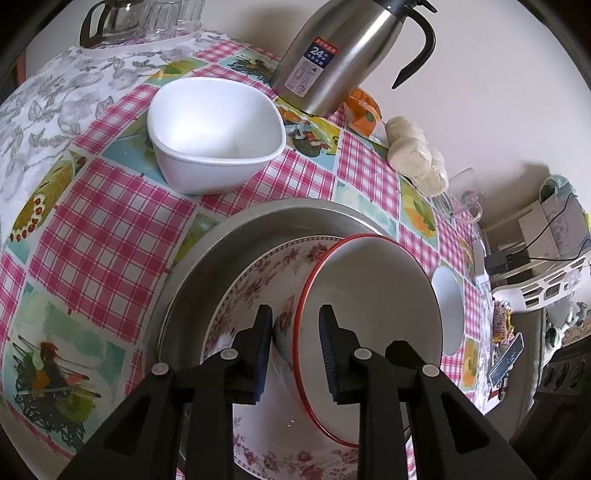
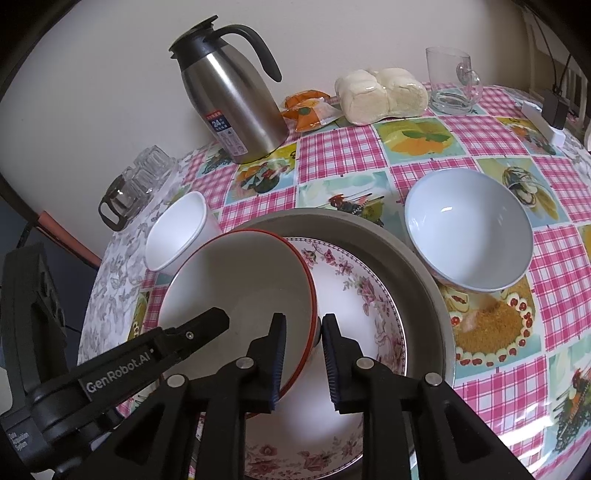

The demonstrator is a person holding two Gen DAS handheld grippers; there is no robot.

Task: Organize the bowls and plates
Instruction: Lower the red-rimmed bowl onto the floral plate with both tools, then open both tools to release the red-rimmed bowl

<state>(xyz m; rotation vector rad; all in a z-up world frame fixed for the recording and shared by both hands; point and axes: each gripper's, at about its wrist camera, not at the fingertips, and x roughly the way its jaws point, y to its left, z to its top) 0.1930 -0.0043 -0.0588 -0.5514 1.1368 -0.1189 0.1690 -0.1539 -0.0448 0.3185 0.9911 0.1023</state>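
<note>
1. The red-rimmed bowl (image 1: pixel 369 295) is seen tilted inside the floral plate (image 1: pixel 251 273), which is set in a round metal pan (image 1: pixel 236 236) on the checked tablecloth (image 1: pixel 110 206).
2. The left gripper (image 1: pixel 295 347) is placed astride one side of the bowl's rim. The fingers are released, and the rim is seen between the pads with a gap on the inner side. Contact on the outer wall cannot be ruled out, since it is partly covered by the finger.
3. The right gripper (image 2: pixel 303 350) is placed astride the opposite side of the rim. The fingers are also released, with one pad inside the bowl and one outside, and nothing is clamped.
4. The foot of the red-rimmed bowl is hidden, so its resting point on the plate cannot be made out.
5. The near part of the plate and pan is blocked by the gripper bodies in both views.
6. In the right wrist view, only one finger (image 2: pixel 207 325) of the left gripper is shown over the bowl. The other finger is hidden.
7. The square white bowl (image 1: pixel 214 125) is seen empty, beside the pan. In the right wrist view it is partly covered by the red-rimmed bowl.
8. The pale blue bowl (image 2: pixel 469 229) is seen empty, just beside the pan's other side. In the left wrist view it is reduced to a sliver.
9. A steel flask (image 2: pixel 229 99), bagged buns (image 2: pixel 380 94) and a glass mug (image 2: pixel 448 79) are set along the wall. The flask's label text is too small to read.
10. A glass jug (image 1: pixel 110 22) is cut off at the frame's top.
</note>
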